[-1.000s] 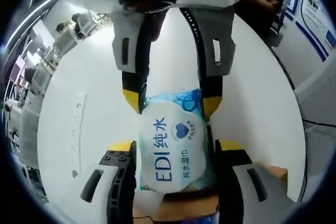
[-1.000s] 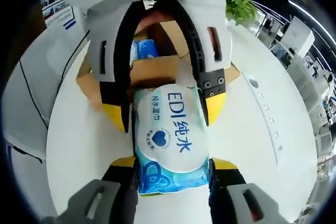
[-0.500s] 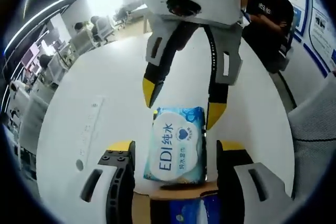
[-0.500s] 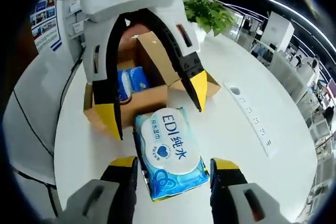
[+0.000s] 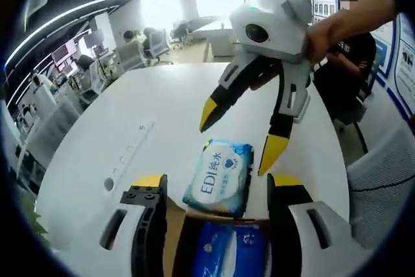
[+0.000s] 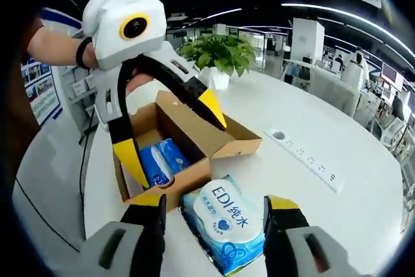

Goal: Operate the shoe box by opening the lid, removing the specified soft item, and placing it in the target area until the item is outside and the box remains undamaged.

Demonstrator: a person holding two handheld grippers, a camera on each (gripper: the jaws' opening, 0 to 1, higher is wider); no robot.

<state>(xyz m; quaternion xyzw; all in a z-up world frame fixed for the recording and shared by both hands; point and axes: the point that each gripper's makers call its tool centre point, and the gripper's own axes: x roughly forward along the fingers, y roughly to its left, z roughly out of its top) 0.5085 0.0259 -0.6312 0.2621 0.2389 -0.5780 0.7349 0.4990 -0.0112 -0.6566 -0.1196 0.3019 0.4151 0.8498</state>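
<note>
Placing step looks done: EDI wet wipes pack [image 6: 224, 224] lies on the white table [image 6: 337, 212] just beside the open cardboard shoe box [image 6: 194, 135], left gripper [image 6: 170, 141] and right gripper [image 5: 241, 133] both spread, empty, raised above; next likely pull clear

The wipes pack [image 5: 219, 176] on the white table [image 5: 162, 115] reads "EDI 纯水" in large blue letters on its white label, beside a blue heart mark. In the right gripper view the same "EDI 纯水" shows on the pack [image 6: 227, 220], just beside the box [image 6: 194, 137]. The smaller print cannot be read.
</note>
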